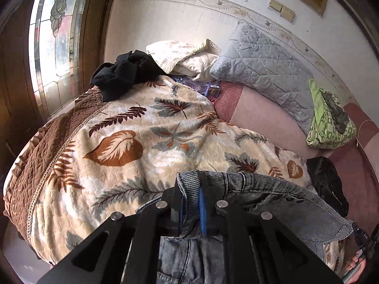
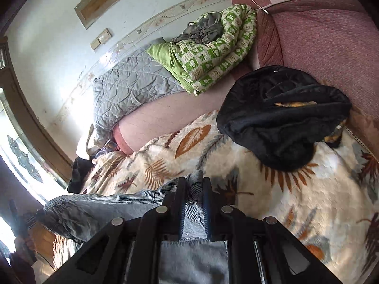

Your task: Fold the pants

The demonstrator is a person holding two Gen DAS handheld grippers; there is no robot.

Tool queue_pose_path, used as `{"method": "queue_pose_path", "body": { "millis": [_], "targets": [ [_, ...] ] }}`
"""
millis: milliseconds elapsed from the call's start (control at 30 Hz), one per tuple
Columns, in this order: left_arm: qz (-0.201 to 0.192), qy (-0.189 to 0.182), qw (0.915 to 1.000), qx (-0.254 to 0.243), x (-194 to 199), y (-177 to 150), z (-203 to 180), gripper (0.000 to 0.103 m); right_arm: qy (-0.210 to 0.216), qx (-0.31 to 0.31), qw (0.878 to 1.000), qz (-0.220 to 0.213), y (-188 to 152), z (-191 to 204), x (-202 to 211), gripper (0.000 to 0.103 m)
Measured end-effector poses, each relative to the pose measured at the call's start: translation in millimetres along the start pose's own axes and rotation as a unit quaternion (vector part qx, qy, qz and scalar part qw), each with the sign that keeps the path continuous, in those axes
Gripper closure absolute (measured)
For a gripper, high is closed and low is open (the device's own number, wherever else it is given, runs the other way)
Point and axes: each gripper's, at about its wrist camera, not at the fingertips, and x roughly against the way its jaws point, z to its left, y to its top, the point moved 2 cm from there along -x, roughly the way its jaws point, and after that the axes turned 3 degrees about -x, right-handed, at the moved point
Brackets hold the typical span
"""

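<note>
Above the bed's leaf-print blanket [image 1: 132,127], the jeans [image 1: 272,189] are hanging between the two tools, waistband stretched across. The left tool [image 1: 190,203] is clamping one end of the waistband, its jaws nearly closed on the denim; the right tool [image 2: 193,203] is pinching the other end the same way. A black garment [image 2: 281,118] is lying on the blanket near the right tool, beside a green quilt [image 2: 213,54].
</note>
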Motion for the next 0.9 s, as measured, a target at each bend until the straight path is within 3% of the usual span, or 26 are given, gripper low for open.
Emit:
{"method": "queue_pose_path", "body": {
  "millis": [133, 267, 367, 433, 500, 700, 767, 867, 900],
  "targets": [
    [0.029, 0.004, 0.9996, 0.003, 23.2, -62.7, 23.2, 0.092, -0.017, 0.015, 0.999, 0.035, -44.2, -19.7, 33.7, 0.090],
    [0.094, 0.014, 0.9954, 0.017, 16.7, -118.8, 47.0, 0.091, -0.038, 0.036, 0.993, 0.105, -87.8, -43.3, 34.7, 0.090],
    [0.147, 0.026, 0.9884, 0.027, 11.6, -146.9, 56.3, 0.088, -0.067, 0.080, 0.975, 0.194, -120.0, -53.6, 25.0, 0.086],
    [0.155, 0.039, 0.9871, 0.018, 18.4, -155.1, 57.2, 0.085, -0.090, 0.106, 0.965, 0.223, -130.5, -57.0, 26.0, 0.083],
    [0.155, 0.050, 0.9867, 0.006, 28.5, -157.5, 58.3, 0.083, -0.091, 0.127, 0.964, 0.216, -129.5, -56.4, 36.8, 0.082],
    [0.104, 0.079, 0.9914, -0.005, 66.8, -139.5, 60.9, 0.083, -0.066, 0.089, 0.984, 0.141, -83.0, -51.0, 57.4, 0.076],
    [0.085, 0.071, 0.9939, -0.003, 75.8, -131.3, 56.8, 0.082, -0.060, 0.077, 0.984, 0.148, -72.5, -43.6, 44.4, 0.069],
    [0.082, 0.067, 0.9943, -0.012, 71.0, -123.7, 45.0, 0.082, -0.051, 0.051, 0.983, 0.168, -65.9, -38.2, 11.3, 0.053],
    [0.084, 0.062, 0.9944, -0.012, 65.9, -121.9, 40.9, 0.082, -0.054, 0.044, 0.982, 0.176, -66.1, -37.2, -0.6, 0.052]
  ]
}}
